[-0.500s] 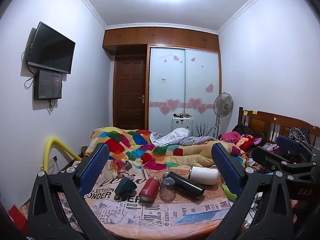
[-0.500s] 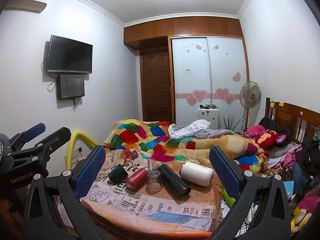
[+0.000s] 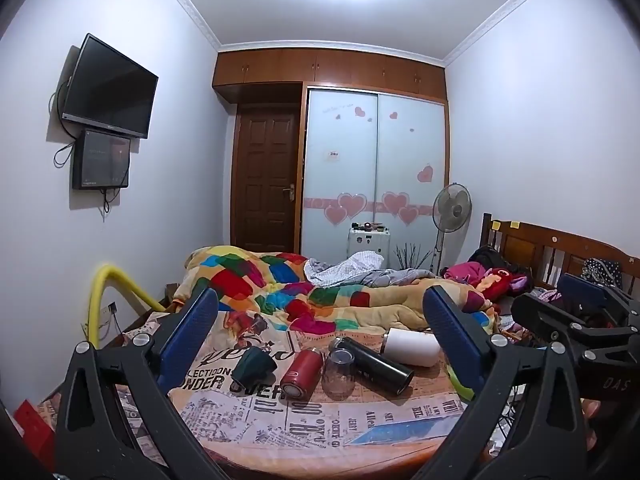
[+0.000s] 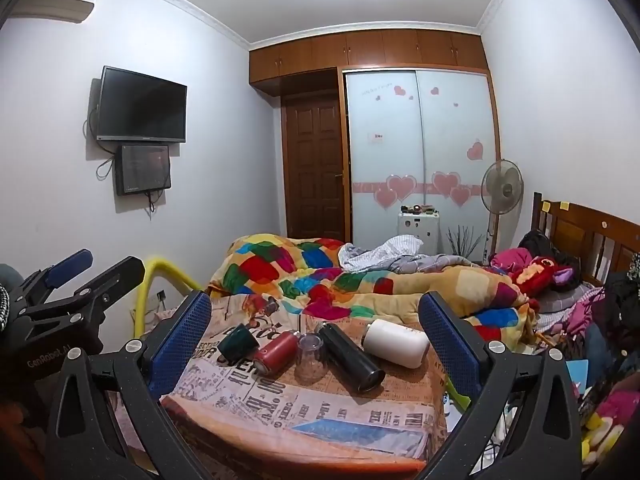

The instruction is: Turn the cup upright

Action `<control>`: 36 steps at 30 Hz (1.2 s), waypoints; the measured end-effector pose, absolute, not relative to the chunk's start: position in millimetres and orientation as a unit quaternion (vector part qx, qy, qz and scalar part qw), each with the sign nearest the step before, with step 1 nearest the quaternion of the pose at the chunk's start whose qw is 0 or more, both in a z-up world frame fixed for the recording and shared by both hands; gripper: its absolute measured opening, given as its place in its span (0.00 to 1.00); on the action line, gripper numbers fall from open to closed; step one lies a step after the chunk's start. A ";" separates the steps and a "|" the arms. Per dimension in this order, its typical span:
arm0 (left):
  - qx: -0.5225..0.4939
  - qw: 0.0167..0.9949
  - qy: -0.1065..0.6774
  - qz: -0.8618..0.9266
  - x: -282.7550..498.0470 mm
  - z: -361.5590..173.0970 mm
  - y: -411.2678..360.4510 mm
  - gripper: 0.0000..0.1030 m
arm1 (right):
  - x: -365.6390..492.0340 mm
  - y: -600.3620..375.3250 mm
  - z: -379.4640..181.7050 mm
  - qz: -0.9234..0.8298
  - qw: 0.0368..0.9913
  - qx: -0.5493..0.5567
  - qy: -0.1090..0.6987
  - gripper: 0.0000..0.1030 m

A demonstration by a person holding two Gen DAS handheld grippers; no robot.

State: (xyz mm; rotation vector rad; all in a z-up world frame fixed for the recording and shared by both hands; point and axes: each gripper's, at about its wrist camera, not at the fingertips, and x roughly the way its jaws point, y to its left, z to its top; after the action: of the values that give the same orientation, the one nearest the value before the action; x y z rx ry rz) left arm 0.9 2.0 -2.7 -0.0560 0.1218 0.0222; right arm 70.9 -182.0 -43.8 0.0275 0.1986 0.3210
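Several cups lie in a row on a newspaper-print cloth [image 3: 280, 420] on a small table. From left: a dark green cup [image 3: 253, 367] [image 4: 237, 340] on its side, a red bottle [image 3: 301, 373] [image 4: 274, 351] on its side, a clear glass [image 3: 339, 372] [image 4: 310, 358] standing mouth down, a black flask [image 3: 372, 364] [image 4: 350, 356] and a white flask [image 3: 410, 347] [image 4: 396, 342] on their sides. My left gripper [image 3: 320, 344] is open and empty, short of the table. My right gripper [image 4: 316, 340] is open and empty, also short of it.
A bed with a colourful quilt [image 3: 304, 292] lies behind the table. A yellow padded rail [image 3: 100, 296] stands at the left. The other gripper shows at the right edge of the left view [image 3: 580, 320] and the left edge of the right view [image 4: 60, 292]. Clothes pile at the right [image 4: 580, 300].
Both grippers have shifted only slightly; the view of the table is almost the same. The cups have not moved.
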 end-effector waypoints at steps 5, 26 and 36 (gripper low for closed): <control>-0.030 0.998 0.062 0.010 2.5 -3.5 5.3 1.00 | 71.7 -181.0 -47.7 0.161 0.982 0.011 0.100 1.00; -0.032 0.997 0.065 0.009 5.9 -9.6 8.7 1.00 | 74.3 -181.0 -51.6 0.161 0.981 0.009 0.105 1.00; -0.032 0.997 0.065 0.009 5.6 -9.3 9.1 1.00 | 74.7 -181.2 -50.6 0.161 0.981 0.008 0.105 1.00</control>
State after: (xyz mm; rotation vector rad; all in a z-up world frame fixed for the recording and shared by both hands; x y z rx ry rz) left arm 5.6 9.1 -9.3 -0.0645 0.1310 0.0172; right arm 74.7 -181.2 -50.6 0.0162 0.2121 0.3241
